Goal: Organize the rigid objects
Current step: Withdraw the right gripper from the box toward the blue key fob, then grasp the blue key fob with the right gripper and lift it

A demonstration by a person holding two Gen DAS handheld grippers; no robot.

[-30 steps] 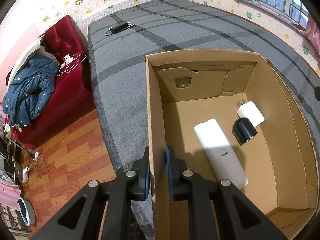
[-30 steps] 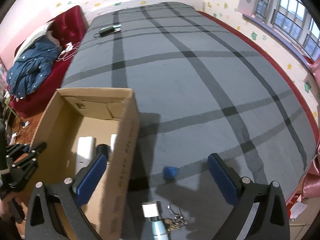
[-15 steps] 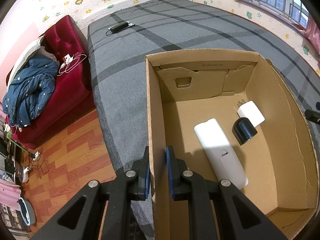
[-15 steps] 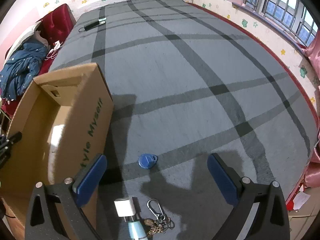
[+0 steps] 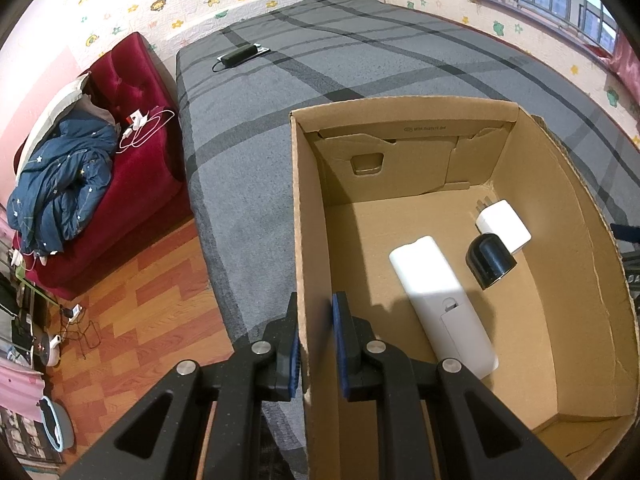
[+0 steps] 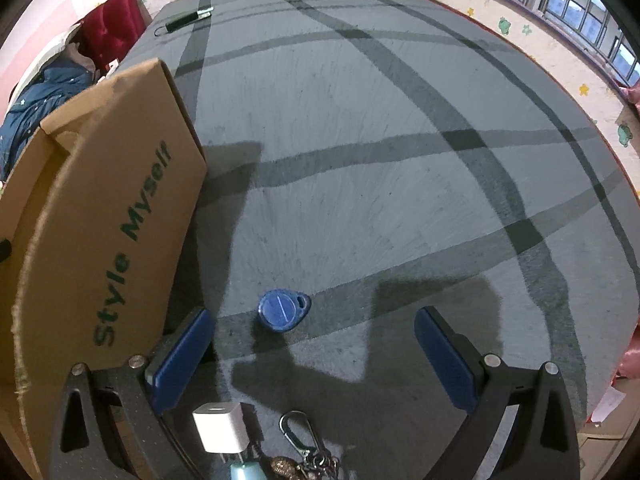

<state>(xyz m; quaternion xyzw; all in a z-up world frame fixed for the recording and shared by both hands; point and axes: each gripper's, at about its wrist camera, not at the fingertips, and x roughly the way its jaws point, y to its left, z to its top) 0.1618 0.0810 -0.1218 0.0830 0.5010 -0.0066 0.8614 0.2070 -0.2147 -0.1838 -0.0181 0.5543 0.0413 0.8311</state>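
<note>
room, read left to right from the cardboard box (image 5: 592, 264): left of the box, an orange wood floor (image 5: 132, 320) and a red sofa (image 5: 132, 92) carrying a blue jacket (image 5: 56, 192) and white cables. the box stands on a bed (image 5: 360, 64) covered in grey plaid; beyond the box a black charger (image 5: 238, 55) lies near the bed's far edge. patterned wallpaper behind, window at far right.

left gripper (image 5: 316, 344): nearly closed, pinching the box's left wall. inside the box: white remote (image 5: 440, 300), black cylinder (image 5: 490, 261), white adapter (image 5: 504, 226).

right gripper (image 6: 316, 354): spread wide, holding nothing, right of the box. blue key fob (image 6: 283, 310) lies on the bed between its fingers. nearer the camera: white plug (image 6: 220, 426), key ring (image 6: 304, 444).
</note>
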